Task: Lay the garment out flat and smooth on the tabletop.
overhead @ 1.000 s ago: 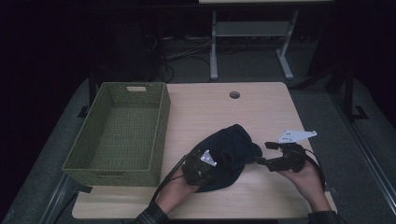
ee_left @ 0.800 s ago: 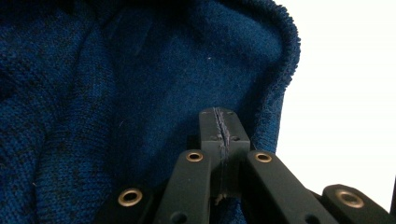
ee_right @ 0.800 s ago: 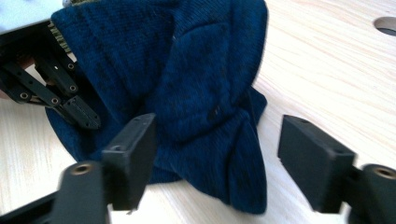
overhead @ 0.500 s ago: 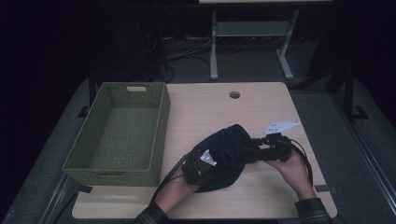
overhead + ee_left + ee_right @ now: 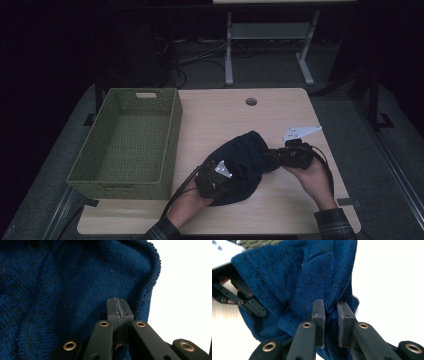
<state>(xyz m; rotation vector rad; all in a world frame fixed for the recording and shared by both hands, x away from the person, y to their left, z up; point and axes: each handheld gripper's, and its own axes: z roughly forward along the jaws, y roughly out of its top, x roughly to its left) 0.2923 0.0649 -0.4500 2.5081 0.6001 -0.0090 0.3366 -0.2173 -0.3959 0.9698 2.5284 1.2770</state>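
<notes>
A dark blue knitted cloth [image 5: 245, 157] lies bunched on the wooden table [image 5: 280, 210], right of the basket. My left gripper [image 5: 225, 175] sits at the cloth's lower left edge. In the left gripper view its jaws [image 5: 119, 307] are pressed together with blue fibres in the seam and cloth [image 5: 62, 290] all round. My right gripper [image 5: 270, 156] meets the cloth's right edge. Its jaws [image 5: 329, 312] have just been closing, and a fold of the cloth [image 5: 299, 272] is squeezed between the pads. The left gripper [image 5: 249, 302] shows under the cloth at the left of that view.
A green woven basket [image 5: 172, 135] stands at the table's left side with nothing in it. A round cable hole [image 5: 251, 101] lies near the table's far edge. Bare tabletop runs behind the cloth and along the front edge.
My right gripper has moved left to the cloth's right edge, and its jaws have come together on a fold. The left gripper and the basket have stayed put.
</notes>
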